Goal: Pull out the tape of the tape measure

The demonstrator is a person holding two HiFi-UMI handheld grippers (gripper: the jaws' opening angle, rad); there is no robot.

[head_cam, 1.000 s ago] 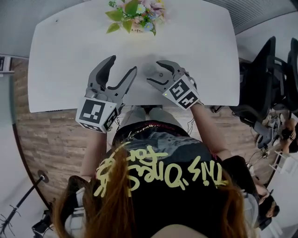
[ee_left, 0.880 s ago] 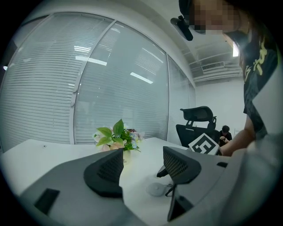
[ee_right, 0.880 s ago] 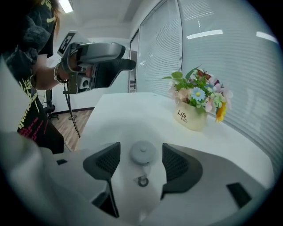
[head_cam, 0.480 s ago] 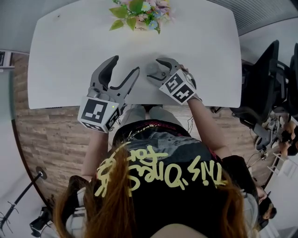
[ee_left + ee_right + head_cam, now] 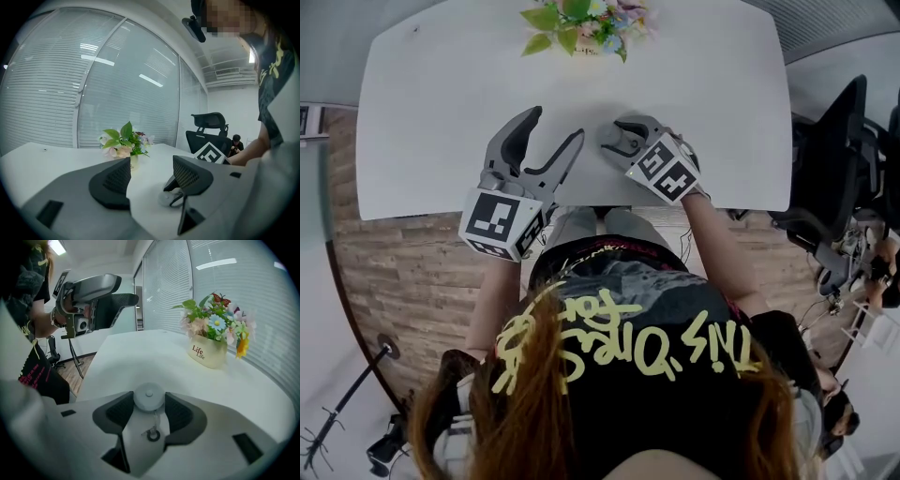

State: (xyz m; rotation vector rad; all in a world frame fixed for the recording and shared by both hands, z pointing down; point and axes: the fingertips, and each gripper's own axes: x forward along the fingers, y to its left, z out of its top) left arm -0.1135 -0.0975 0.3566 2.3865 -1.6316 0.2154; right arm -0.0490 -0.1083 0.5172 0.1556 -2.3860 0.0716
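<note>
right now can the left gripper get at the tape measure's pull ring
Probably not cleanly: the ring lies between the right gripper's jaws, which have just closed on the tape measure. The open left gripper hovers close beside it, but with little room to slip in.

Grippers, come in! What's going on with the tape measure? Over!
Right gripper just closed, pinching the tape measure on the table. Left gripper open, empty. Pull ring free, tape not out yet. Nothing in the way; flower pot far back.

Round white tape measure (image 5: 149, 398), seemingly lying flat.
</note>
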